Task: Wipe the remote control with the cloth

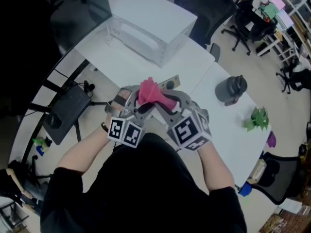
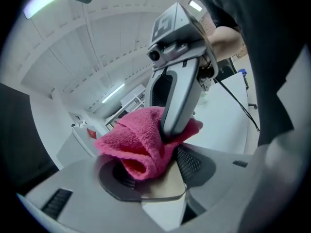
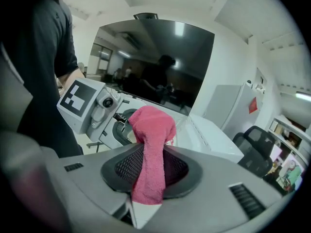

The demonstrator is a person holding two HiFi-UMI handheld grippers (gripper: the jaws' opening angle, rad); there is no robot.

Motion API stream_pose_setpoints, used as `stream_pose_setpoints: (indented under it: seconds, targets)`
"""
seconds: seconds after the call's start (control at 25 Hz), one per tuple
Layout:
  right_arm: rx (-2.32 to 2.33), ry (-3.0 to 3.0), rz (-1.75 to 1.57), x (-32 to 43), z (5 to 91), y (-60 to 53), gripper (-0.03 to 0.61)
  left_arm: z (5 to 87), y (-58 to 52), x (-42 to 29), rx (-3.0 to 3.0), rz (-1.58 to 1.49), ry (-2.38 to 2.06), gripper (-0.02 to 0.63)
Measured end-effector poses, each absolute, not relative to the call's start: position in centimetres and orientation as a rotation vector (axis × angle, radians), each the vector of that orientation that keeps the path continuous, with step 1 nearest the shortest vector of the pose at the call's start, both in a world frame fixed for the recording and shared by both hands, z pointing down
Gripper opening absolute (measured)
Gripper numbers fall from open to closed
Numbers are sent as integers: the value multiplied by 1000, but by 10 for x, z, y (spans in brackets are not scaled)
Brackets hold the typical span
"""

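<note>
One pink cloth [image 1: 151, 95], one remote control [image 1: 169, 84] and two grippers show. The cloth is fluffy terry, bunched into a folded wad and held above the desk [image 1: 146, 62] between both grippers. The left gripper [image 2: 150, 171] has its fingers clamped on the wad's lower fold. The right gripper [image 3: 151, 174] has its fingers pinched on a hanging strip. The remote control lies on the desk at 1 o'clock from the cloth, partly hidden. One dark jug [image 1: 232, 89] stands at 3 o'clock.

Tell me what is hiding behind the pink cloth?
In the head view, one end of the remote control peeks out behind the cloth, lying on the white table. The cloth covers the remote's near end, so that part cannot be seen.
</note>
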State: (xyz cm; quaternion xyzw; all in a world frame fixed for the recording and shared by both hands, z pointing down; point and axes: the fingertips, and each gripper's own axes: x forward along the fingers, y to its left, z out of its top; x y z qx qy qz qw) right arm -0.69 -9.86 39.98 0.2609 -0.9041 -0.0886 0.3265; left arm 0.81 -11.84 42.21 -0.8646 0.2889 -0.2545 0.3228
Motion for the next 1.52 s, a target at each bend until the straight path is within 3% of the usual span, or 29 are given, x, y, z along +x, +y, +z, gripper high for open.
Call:
stream_pose_setpoints:
  seconds: [0.56,1.0,1.52]
  targets:
    - [1040,-2345,-13,86,385,-146,103,414,-105,1,-2273,-614,733,206]
    - [636,-2449,-194,-25,379,-79,103,420,-117,7,-2294,-642,759,206]
    - [879,-2342,-67,38,395,-117,103,415,-103,3,-2286,-598,719,207]
